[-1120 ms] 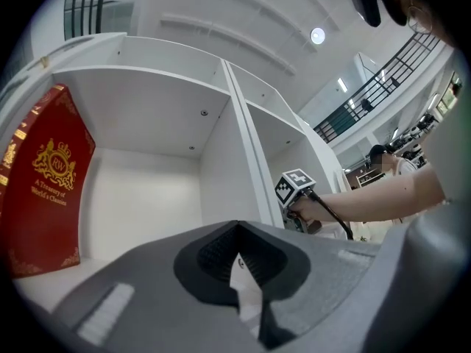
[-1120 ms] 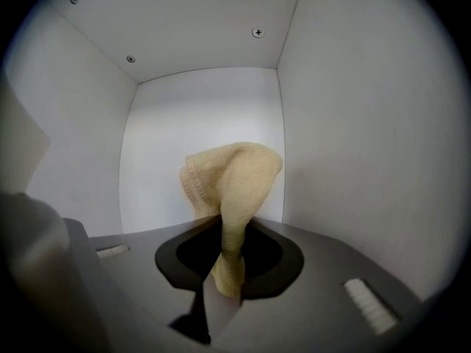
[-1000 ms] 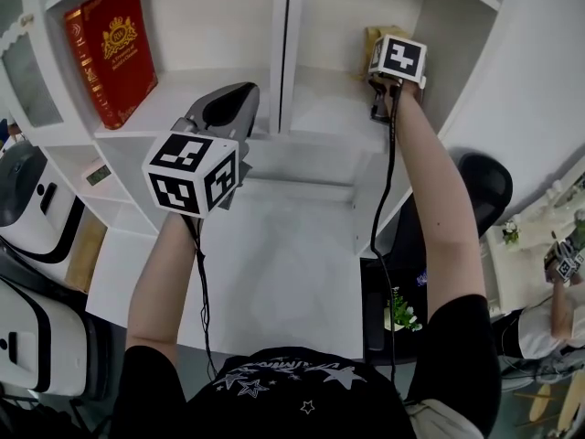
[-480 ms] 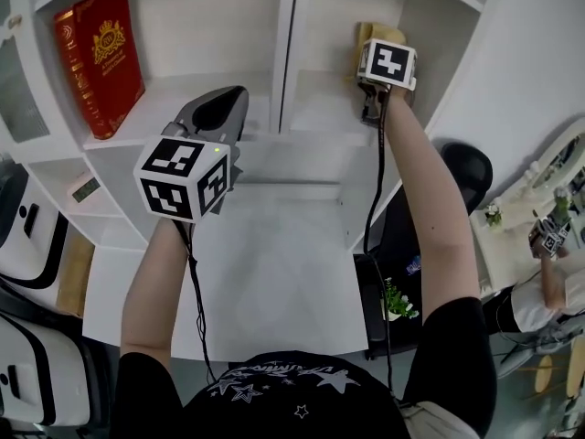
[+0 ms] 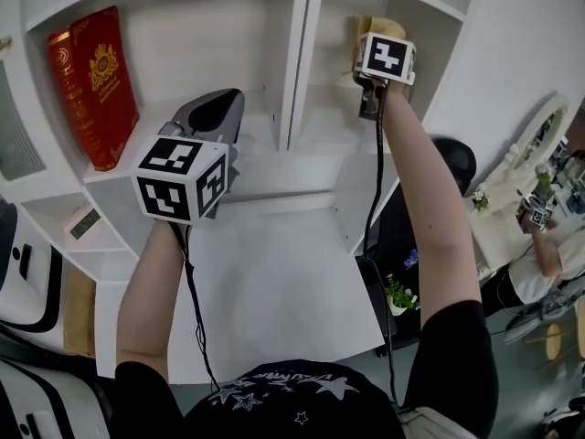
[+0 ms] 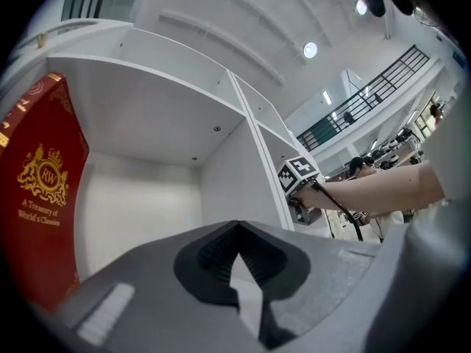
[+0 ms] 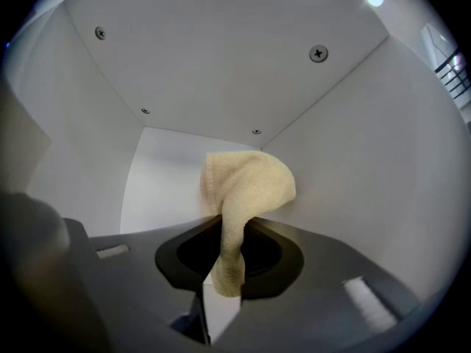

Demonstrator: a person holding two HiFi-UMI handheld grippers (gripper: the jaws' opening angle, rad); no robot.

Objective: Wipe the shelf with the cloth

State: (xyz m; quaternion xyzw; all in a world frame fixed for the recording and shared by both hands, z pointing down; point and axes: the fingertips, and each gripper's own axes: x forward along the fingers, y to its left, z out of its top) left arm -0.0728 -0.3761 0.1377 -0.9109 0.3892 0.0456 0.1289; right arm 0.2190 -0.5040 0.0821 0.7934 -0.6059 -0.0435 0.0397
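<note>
At the front of the white shelf (image 5: 298,62), my left gripper (image 6: 237,232) hangs before the left-hand compartment, its jaws pressed together on nothing. Farther in, my right gripper (image 7: 223,267) reaches into the right-hand compartment, jaws clamped on a cream cloth (image 7: 249,181) whose free end bunches at the rear right corner. A red book (image 5: 91,80) stands upright in the left compartment.

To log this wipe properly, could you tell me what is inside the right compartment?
Only the cloth, pinched in the right gripper. The floor beneath the gripper is hidden.
</note>
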